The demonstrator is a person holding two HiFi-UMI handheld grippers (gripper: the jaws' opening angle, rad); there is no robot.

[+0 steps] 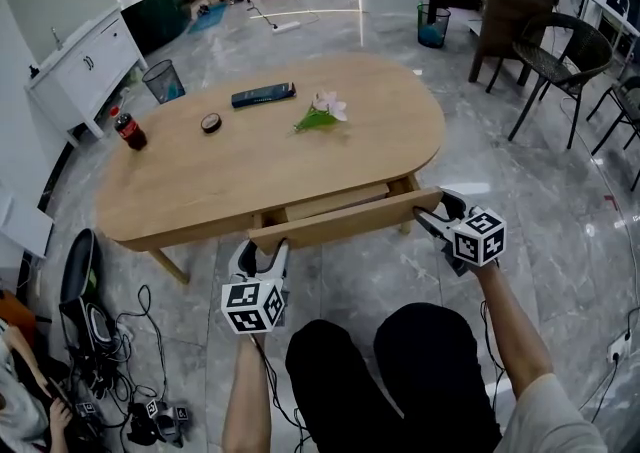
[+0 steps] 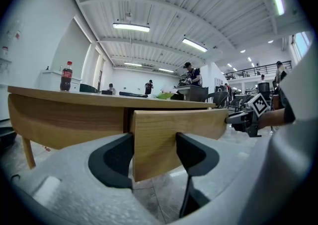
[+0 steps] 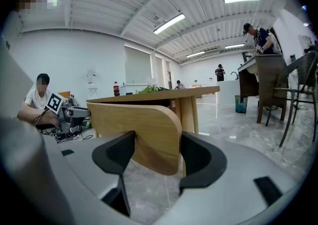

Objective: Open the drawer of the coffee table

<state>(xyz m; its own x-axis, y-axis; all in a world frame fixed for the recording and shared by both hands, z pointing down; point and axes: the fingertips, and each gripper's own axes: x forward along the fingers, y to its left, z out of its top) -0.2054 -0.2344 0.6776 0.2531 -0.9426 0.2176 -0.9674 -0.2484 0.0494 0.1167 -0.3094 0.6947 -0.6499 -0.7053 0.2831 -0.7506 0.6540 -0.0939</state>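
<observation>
The left gripper (image 1: 262,253) and right gripper (image 1: 432,213) each pinch one end of the drawer (image 1: 345,221) front, likely so it slides squarely; it stands partly out of the coffee table (image 1: 270,166).

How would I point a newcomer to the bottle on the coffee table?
Find the oval wooden coffee table. At its left end, as the head view shows it, stands the bottle. It is the only upright thing on the top: dark, with a red cap and label.
</observation>
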